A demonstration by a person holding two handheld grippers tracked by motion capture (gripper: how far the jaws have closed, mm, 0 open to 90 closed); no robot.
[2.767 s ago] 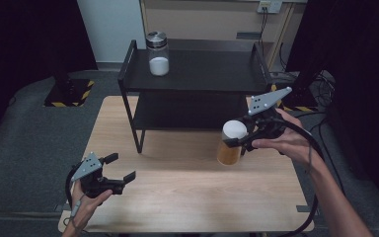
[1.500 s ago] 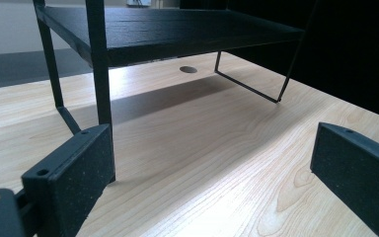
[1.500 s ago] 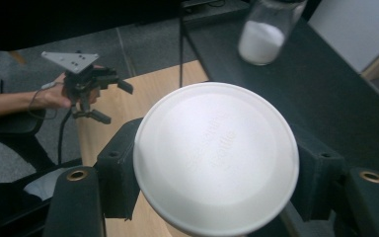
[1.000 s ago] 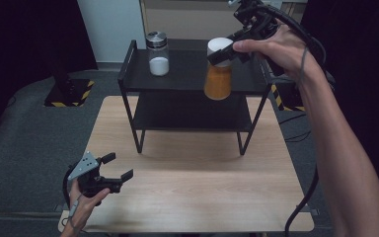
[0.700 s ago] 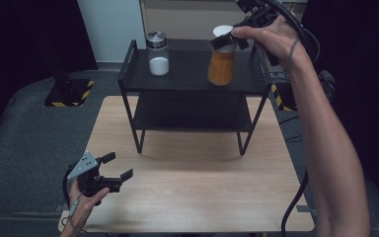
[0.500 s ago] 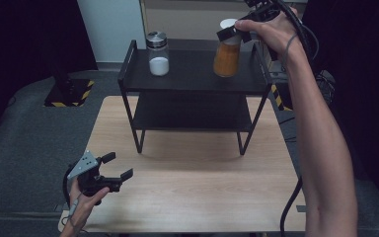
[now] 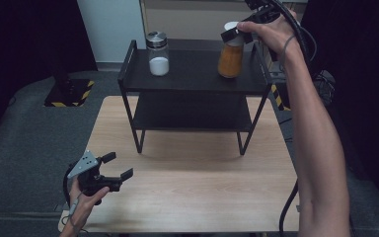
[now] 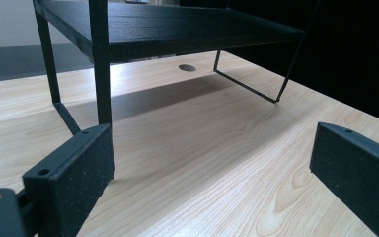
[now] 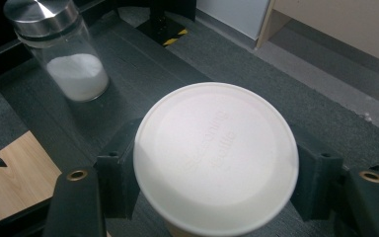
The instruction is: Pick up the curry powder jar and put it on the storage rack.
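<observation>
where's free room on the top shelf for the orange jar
The top shelf is bare between the salt jar and the orange jar, which the right gripper holds at the right end. The left end is crowded by the salt jar.

Three cameras: one fixed overhead, one riding on each set of tongs.

The high view looks forward and down from the person's side, taking in the whole worktop (image 7: pixel 192 197), the black shelf rack (image 7: pixel 192 84) on it and the floor beyond. The left gripper view sits low, just above the worktop (image 8: pixel 217 163), facing level along its own jaws toward the rack's legs and underside (image 8: pixel 101 64) nearby. The right gripper view looks steeply down, very close above an orange jar's white lid (image 9: pixel 216 155), onto the rack's top shelf (image 9: pixel 143 84). It shares that shelf and the salt jar (image 9: pixel 61 49) with the high view (image 7: pixel 158 53); the left gripper view shares worktop and rack.
</observation>
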